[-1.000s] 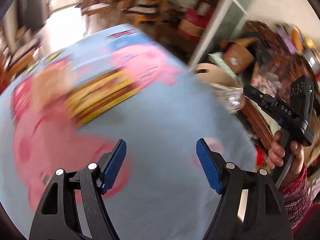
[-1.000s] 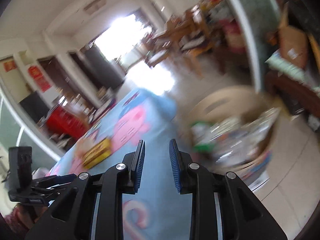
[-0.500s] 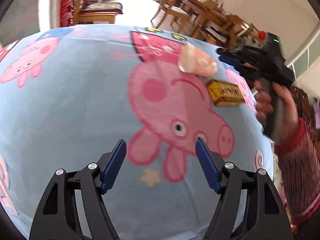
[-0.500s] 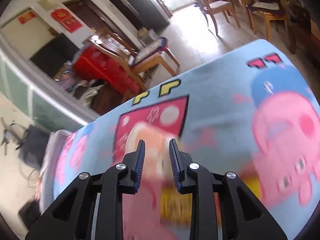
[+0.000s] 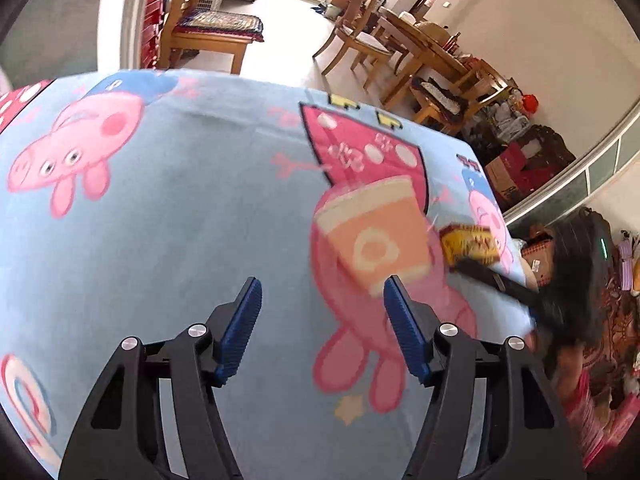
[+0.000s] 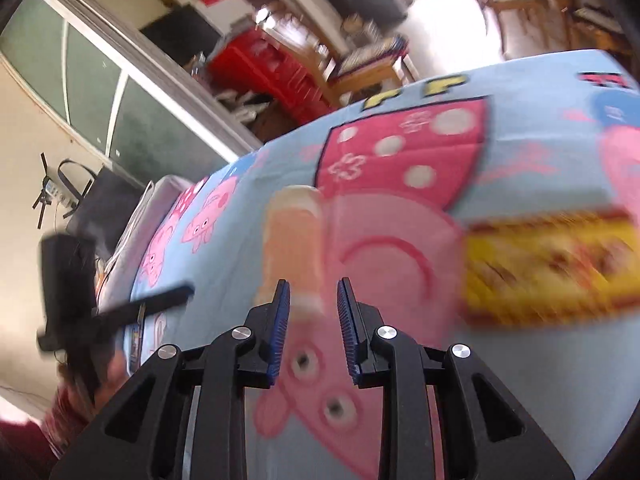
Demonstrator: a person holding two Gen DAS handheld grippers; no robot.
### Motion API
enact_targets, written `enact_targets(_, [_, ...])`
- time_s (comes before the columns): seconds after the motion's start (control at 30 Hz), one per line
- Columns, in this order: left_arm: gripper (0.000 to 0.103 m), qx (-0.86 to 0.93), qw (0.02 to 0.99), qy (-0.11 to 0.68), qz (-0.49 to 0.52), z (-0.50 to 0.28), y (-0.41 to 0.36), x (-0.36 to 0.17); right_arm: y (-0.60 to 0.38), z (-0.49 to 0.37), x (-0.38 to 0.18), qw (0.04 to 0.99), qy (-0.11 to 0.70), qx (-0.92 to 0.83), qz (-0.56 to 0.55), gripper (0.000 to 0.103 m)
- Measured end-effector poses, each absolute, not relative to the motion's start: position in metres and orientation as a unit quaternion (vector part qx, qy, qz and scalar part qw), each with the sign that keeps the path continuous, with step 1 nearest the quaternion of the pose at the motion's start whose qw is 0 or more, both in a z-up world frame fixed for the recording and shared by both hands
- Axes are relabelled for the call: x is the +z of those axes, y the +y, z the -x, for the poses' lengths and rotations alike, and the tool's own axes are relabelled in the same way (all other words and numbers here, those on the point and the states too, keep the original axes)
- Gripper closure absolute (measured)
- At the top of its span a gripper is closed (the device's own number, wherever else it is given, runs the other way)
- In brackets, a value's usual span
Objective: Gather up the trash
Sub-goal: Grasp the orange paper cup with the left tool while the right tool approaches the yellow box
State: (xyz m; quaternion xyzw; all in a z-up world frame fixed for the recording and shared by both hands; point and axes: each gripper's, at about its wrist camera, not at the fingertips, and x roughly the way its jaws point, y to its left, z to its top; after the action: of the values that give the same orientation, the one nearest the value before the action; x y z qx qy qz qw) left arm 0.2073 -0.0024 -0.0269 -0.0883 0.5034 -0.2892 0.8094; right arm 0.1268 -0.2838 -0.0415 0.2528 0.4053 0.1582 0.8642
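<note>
Across the table, a blue cartoon-pig cloth (image 5: 168, 248) covers everything. Yellow box (image 6: 552, 268) lies flat toward its right side. Orange paper cup (image 5: 372, 236) lies tipped over just beside it. Cup looks light, thin-walled, easily crushed; best pinched across the stiffer rim. Left gripper (image 5: 322, 332): jaws wide but closing, nothing between them, cup just ahead to the right. Right gripper (image 6: 310, 320): narrow gap, empty, cup's end just past its tips.

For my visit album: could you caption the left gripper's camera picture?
Left gripper, jaws closing on nothing yet, nears an orange paper cup lying beside a yellow box on a cartoon-pig blanket.
</note>
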Motion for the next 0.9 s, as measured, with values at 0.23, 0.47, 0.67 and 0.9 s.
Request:
enact_targets(0.23, [0.026, -0.309, 0.82, 0.479, 0.059, -0.259, -0.046, -0.015, -0.403, -0.069, -0.045, 0.862, 0.371, 0.025, -0.345, 0.078])
enact_targets(0.47, [0.032, -0.374, 0.756, 0.535, 0.035, -0.309, -0.101, -0.04, -0.438, -0.055, -0.077, 0.823, 0.352, -0.002, -0.445, 0.069])
enact_targets(0.67, [0.06, -0.4, 0.723, 0.562, 0.023, -0.278, -0.111, -0.062, -0.436, -0.095, -0.08, 0.836, 0.349, -0.024, -0.423, 0.069])
enact_targets(0.9, [0.057, -0.411, 0.711, 0.567, 0.054, -0.219, -0.087, -0.061, -0.386, -0.102, -0.08, 0.822, 0.403, 0.044, -0.4, 0.069])
